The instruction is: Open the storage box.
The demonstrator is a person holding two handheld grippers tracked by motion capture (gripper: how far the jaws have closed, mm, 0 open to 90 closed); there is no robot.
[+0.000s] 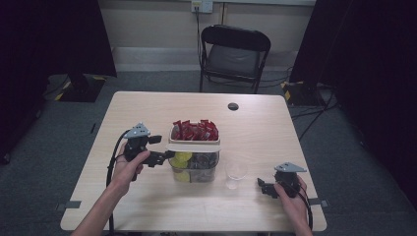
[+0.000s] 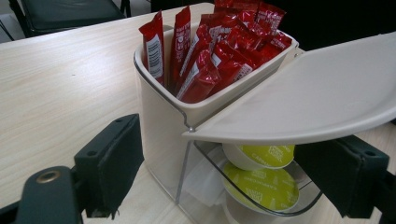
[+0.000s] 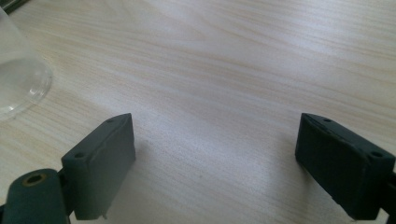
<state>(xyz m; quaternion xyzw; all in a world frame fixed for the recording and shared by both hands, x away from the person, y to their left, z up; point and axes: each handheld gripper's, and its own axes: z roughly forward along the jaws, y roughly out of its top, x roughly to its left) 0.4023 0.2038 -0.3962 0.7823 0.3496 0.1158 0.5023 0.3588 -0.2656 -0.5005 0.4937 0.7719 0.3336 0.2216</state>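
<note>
With jaws spread wide, the left gripper [image 1: 164, 156] straddles the left corner of the organizer box [image 2: 163, 121] holding red sachets [image 2: 219, 42] and green-lidded capsules [image 2: 261, 186] mid-table, while the right gripper [image 1: 263, 187], jaws also wide apart and holding nothing, rests right of it beyond the clear cup [image 1: 236, 172].

Print shows on the green capsule lids [image 2: 259, 186] and red sachets [image 2: 210, 56], but none is legible.
</note>
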